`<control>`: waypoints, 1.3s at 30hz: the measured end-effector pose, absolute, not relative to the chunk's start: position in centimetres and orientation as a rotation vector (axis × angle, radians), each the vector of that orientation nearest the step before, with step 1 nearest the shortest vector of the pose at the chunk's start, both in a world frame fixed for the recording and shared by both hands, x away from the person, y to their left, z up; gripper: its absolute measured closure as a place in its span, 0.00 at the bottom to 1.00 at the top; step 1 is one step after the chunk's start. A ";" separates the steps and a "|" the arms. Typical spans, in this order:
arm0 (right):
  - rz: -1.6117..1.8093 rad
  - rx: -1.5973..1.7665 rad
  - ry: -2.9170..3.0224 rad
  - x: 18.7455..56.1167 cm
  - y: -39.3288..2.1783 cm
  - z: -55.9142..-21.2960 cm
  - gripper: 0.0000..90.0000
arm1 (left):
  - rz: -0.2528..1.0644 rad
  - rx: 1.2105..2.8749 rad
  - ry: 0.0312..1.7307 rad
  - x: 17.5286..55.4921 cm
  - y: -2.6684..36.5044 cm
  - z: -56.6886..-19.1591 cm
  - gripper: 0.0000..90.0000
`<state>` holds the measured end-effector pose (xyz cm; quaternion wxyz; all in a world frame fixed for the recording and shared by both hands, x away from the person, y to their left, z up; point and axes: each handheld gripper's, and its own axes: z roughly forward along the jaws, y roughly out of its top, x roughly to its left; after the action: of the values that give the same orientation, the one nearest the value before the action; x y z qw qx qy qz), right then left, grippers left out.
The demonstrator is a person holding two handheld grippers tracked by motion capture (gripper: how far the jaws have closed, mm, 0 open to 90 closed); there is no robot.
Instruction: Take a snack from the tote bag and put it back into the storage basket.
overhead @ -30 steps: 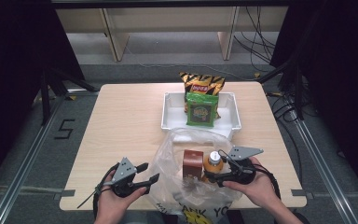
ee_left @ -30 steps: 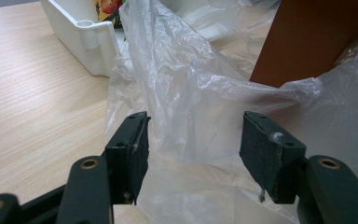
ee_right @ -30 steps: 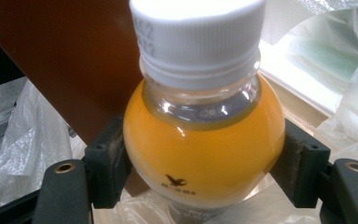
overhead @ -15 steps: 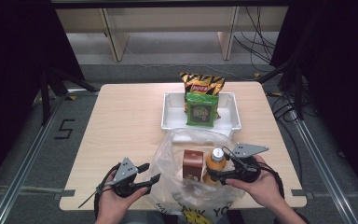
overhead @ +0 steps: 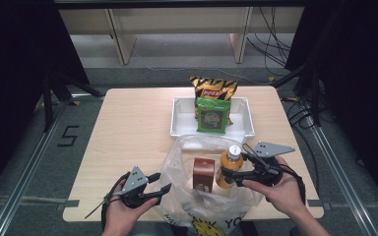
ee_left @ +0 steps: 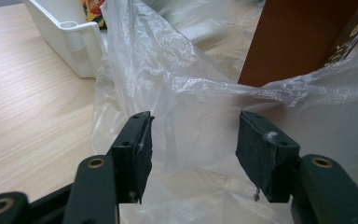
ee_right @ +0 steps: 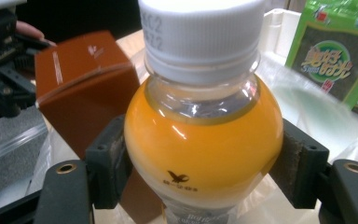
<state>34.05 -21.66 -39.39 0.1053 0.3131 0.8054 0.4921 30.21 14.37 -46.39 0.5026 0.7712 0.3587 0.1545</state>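
Note:
An orange juice bottle [overhead: 229, 166] with a white cap is upright in my right gripper [overhead: 228, 173], whose pads press on its sides [ee_right: 200, 130]. It hangs inside the mouth of a clear plastic bag [overhead: 187, 209], just right of a brown carton [overhead: 203, 173] that stands in the bag. My left gripper [overhead: 160, 182] sits at the bag's left edge. Its jaws have just been closing a little and still stand wide; thin bag film [ee_left: 182, 93] lies between the pads without being pinched. In the left gripper view the carton [ee_left: 298, 42] rises behind the film.
Behind the bag, a white tray [overhead: 177, 123] holds a green snack packet [overhead: 211, 117] and an orange crisp bag [overhead: 212, 88]. The bag's bottom hangs over the table's near edge. Bare tabletop [overhead: 128, 128] lies to the left.
My right gripper has lifted the bottle a little, so it stands higher beside the carton. The left hand has stayed where it was.

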 end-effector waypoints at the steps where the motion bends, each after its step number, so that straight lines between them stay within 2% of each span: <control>1: 1.462 0.923 2.364 34.1 -21.6 -39.3 0.35 | 0.373 1.864 0.867 30.2 14.4 -46.4 0.50; 27: 1.501 1.022 2.250 35.5 -21.2 -36.5 0.35 | 0.370 1.884 0.859 30.2 14.1 -46.5 0.51; 39: 1.489 0.960 2.231 36.5 -21.2 -35.7 0.35 | 0.377 1.895 0.840 30.2 14.2 -46.5 0.51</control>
<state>36.48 -21.21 -35.71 0.1459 0.3333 0.7748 0.5170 30.23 14.20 -46.49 0.4946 0.7817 0.3465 0.1556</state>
